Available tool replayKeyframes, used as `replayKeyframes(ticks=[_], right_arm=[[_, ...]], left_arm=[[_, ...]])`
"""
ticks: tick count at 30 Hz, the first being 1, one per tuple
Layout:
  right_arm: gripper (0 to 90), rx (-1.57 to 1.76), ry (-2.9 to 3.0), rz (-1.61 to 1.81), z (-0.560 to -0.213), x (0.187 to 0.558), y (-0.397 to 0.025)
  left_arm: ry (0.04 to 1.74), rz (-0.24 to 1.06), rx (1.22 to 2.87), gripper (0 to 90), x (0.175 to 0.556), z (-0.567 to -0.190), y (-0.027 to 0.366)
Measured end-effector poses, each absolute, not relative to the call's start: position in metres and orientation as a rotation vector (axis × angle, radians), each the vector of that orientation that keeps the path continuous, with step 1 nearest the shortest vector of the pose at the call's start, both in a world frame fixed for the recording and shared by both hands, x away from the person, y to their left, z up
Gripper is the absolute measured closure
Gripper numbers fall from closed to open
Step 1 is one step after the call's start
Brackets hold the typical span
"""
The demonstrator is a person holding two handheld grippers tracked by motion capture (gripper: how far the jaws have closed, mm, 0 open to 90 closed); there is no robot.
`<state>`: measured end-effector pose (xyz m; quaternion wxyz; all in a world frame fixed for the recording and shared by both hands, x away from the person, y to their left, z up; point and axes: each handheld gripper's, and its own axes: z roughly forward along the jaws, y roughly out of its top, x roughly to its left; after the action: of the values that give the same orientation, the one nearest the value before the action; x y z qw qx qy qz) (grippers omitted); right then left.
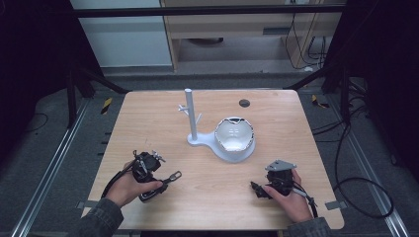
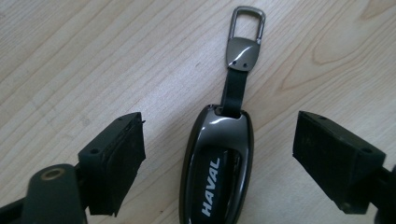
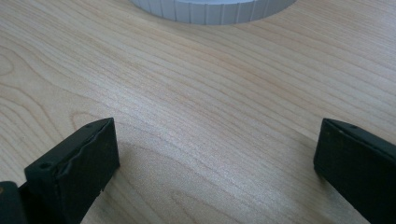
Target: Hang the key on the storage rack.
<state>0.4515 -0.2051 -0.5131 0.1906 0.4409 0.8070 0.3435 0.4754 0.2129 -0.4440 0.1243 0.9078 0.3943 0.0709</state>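
Holding both tools low over the near half of the table, status near to far:
left gripper (image 2: 219, 154): jaws spread wide, I have nothing clamped; pads (image 2: 114, 161) stand clear of the fob on both sides.
key fob (image 2: 217, 163): lies flat on the wood between my left jaws, touching neither; dark glossy case, "HAVAL" lettering, short strap to a metal clip (image 2: 246, 35) pointing away from me.
left hand (image 1: 129, 187): wraps the left tool near the front-left edge; fob clip end pokes out to its right in the high view.
right gripper (image 3: 215, 172): jaws wide apart, bare wood between them, touching nothing.
right hand (image 1: 289, 197): near the front-right corner, well apart from the left.
cut off: fob's near end runs out of the left gripper view; only a ribbed white rim (image 3: 215, 9) at the top of the right gripper view.
hard to tell: contents of the bowl (image 1: 234, 133), lining looks shiny and cracked.
stand (image 1: 191, 118): white post with short pegs, upright mid-table, base joined to the bowl at its right.
table (image 1: 207, 192): open wood between my hands and forward to the stand; small dark disc (image 1: 244, 103) near the far edge.
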Motion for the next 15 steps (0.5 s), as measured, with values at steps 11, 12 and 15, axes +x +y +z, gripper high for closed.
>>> replayKeyframes(ticks=[11,12,15], right_arm=[[0.4,1.235,2.268,0.961,-0.513,0.451,-0.205],[0.4,1.236,2.268,0.961,-0.513,0.451,-0.205],[0.4,1.240,2.267,0.963,-0.513,0.451,-0.205]], left_arm=[[1.091,0.130,2.714,25.0,0.471,-0.457,0.218],[1.091,0.130,2.714,25.1,0.471,-0.457,0.218],[1.063,0.124,2.738,27.8,0.471,-0.461,0.219]])
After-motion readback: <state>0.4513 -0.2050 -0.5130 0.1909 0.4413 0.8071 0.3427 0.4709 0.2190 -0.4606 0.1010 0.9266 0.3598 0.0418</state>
